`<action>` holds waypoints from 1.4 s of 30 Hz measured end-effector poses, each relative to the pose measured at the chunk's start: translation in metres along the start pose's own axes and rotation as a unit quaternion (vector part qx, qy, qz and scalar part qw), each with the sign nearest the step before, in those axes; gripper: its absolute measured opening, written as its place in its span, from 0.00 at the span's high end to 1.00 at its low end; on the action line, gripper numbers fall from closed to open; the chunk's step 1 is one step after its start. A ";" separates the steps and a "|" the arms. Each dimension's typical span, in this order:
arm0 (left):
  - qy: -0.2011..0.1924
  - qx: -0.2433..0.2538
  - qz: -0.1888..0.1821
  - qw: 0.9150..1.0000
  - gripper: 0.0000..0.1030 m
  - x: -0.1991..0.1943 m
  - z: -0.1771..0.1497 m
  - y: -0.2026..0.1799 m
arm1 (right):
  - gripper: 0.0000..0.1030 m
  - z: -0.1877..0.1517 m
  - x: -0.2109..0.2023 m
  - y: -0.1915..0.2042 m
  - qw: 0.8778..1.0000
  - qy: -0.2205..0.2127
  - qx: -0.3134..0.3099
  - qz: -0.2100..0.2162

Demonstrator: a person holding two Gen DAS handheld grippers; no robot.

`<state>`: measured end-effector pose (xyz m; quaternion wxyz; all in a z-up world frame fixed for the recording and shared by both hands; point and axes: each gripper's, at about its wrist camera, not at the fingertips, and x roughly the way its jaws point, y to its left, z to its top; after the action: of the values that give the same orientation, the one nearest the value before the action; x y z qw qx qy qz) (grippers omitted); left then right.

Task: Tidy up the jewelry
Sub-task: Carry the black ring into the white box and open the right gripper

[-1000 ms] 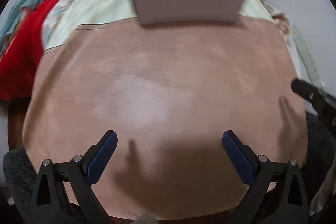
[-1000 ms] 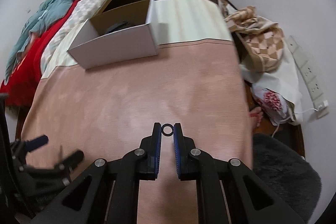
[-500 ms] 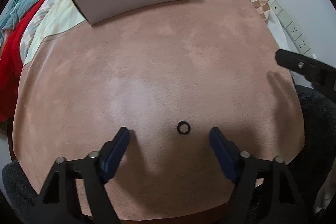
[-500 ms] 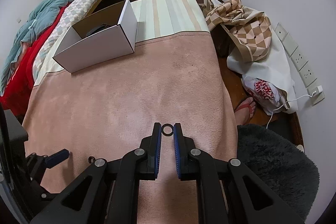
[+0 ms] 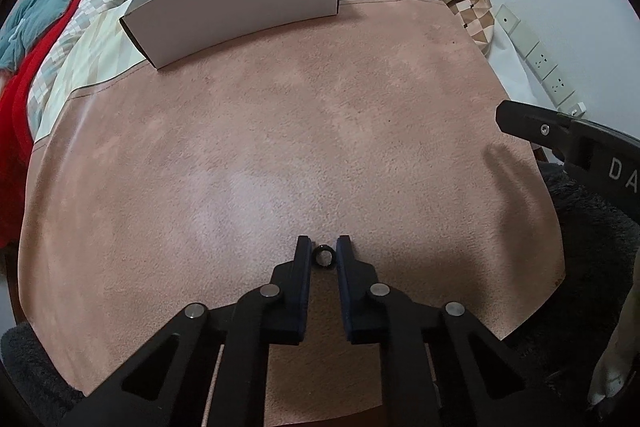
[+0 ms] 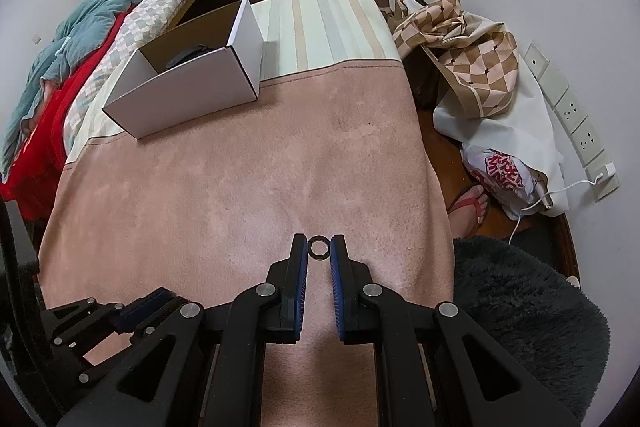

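Observation:
My left gripper [image 5: 324,254] is shut on a small black ring [image 5: 324,256], low over the pink cloth [image 5: 320,131]. My right gripper [image 6: 319,247] is shut on a second black ring [image 6: 319,247] and holds it above the cloth. In the left wrist view the right gripper's finger [image 5: 532,125] shows at the right edge. In the right wrist view the left gripper [image 6: 132,311] shows at the lower left. A white cardboard box [image 5: 236,7] stands open at the far end of the table; it also shows in the right wrist view [image 6: 188,99], with a dark object inside.
A striped cream cloth [image 6: 324,23] covers the table's far end. A bed with red and teal bedding [image 6: 80,39] lies on the left. A checked cloth [image 6: 460,47], a bag [image 6: 504,175], wall sockets [image 6: 572,115] and a foot in a sandal [image 6: 472,203] are on the right. A dark furry seat [image 6: 532,307] is near right.
My left gripper has closed from wide open onto the ring that lay on the cloth. My right gripper has risen a little, still holding its ring.

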<state>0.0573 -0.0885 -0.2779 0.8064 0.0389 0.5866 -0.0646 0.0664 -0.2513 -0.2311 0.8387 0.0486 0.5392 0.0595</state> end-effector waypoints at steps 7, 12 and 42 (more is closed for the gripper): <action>-0.009 -0.003 -0.004 1.000 0.90 -0.006 0.002 0.001 | 0.88 0.002 -0.006 0.001 1.000 -0.006 0.000 0.003; -0.026 -0.016 -0.008 1.000 0.90 -0.021 0.015 0.011 | 0.88 0.007 -0.012 0.002 1.000 -0.013 0.004 0.011; -0.038 -0.128 -0.036 0.990 0.89 -0.002 0.226 0.157 | 0.88 0.240 0.095 0.102 0.988 0.049 -0.042 0.139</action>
<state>0.2933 0.0358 -0.2083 0.8234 -0.0881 0.5603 -0.0195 0.3187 -0.1400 -0.2023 0.7960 0.0847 0.5648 0.2005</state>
